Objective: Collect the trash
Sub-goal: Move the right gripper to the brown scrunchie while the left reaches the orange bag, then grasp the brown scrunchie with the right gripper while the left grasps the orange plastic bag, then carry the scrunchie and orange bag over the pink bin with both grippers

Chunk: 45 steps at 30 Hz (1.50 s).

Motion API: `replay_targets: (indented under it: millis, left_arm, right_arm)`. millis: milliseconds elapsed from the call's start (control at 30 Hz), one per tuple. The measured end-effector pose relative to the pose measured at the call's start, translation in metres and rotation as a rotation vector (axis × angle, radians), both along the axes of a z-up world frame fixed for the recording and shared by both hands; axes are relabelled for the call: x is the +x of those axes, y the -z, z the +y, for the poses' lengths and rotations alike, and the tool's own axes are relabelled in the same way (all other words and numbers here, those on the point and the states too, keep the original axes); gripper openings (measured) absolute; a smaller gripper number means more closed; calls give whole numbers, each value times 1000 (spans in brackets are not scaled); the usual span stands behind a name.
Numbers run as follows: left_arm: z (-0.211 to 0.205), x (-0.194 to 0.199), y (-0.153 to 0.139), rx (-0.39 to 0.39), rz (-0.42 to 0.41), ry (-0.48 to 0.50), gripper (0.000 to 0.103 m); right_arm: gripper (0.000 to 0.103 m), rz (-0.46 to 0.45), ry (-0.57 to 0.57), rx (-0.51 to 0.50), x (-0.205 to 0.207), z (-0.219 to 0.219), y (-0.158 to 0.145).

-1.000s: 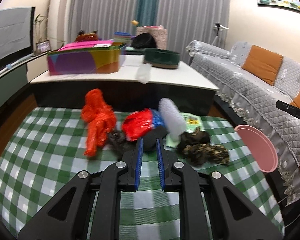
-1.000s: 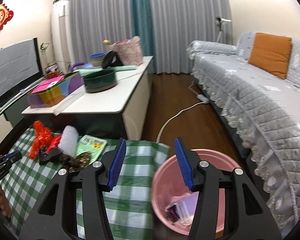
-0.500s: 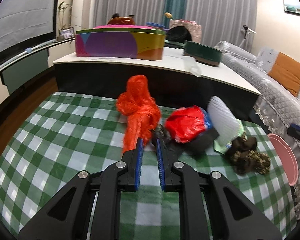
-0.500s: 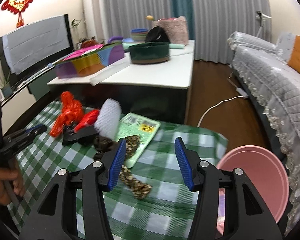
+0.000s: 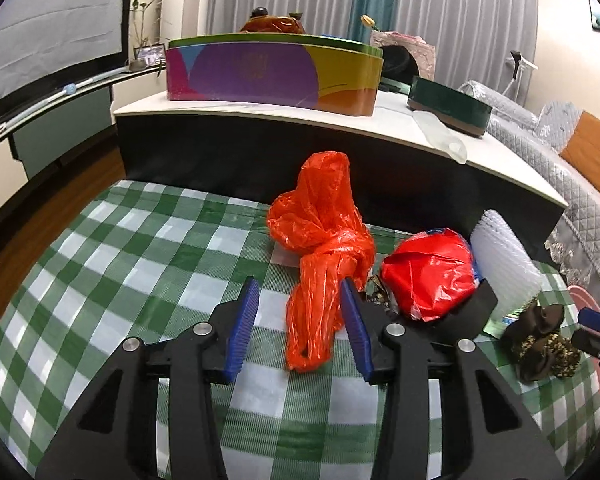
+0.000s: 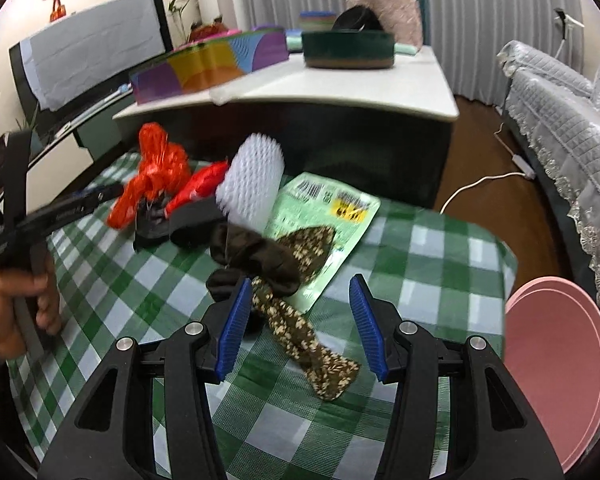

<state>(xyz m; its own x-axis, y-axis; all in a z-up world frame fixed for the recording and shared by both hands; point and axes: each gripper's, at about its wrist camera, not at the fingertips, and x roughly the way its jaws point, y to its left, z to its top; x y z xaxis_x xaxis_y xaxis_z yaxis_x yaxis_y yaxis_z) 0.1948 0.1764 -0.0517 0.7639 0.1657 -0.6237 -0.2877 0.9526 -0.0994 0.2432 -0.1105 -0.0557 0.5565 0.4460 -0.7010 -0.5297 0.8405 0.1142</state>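
Trash lies in a heap on the green checked cloth (image 5: pixel 140 272). An orange plastic bag (image 5: pixel 320 216) has its lower end between the jaws of my left gripper (image 5: pixel 300 284), which are opening; the pads do not press it. To its right are a red bag (image 5: pixel 428 276), white bubble wrap (image 5: pixel 500 256) and a brown patterned cloth (image 5: pixel 544 344). My right gripper (image 6: pixel 300 284) stands open over that brown patterned cloth (image 6: pixel 304 336), whose strip runs between the jaws. The orange bag (image 6: pixel 156 168) and the hand-held left gripper (image 6: pixel 60 212) show at the left of the right wrist view.
A pink bin (image 6: pixel 556 352) stands off the right edge of the checked cloth. A green packet (image 6: pixel 332 208) lies under the brown cloth. Behind rises a white-topped table (image 5: pixel 380 120) with a colourful tin (image 5: pixel 272 72). A grey sofa (image 6: pixel 560 100) is on the right.
My left gripper moved up to the orange bag and its jaws spread from nearly shut. My right gripper swung left from over the pink bin to over the brown cloth.
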Motion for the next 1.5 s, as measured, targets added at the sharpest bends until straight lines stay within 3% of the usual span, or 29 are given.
replay_targets:
  millis: [233, 300, 367, 467, 933, 1500]
  left_arm:
    - [1, 15, 13, -21, 58, 6, 42]
    - [2, 18, 15, -32, 72, 9, 36]
    - [2, 19, 15, -47, 78, 16, 20]
    - [0, 17, 14, -43, 77, 19, 7]
    - [-12, -19, -30, 28, -17, 17, 5]
    - [-57, -71, -73, 39, -114, 132, 5]
  right_arm:
    - [53, 61, -18, -28, 5, 2, 16]
    - [46, 72, -19, -27, 6, 1, 19]
    - [25, 85, -30, -25, 6, 2, 21]
    - [6, 75, -57, -29, 1, 5, 19]
    - [4, -62, -24, 78, -20, -20, -32]
    - [4, -171, 83, 131, -62, -71, -72]
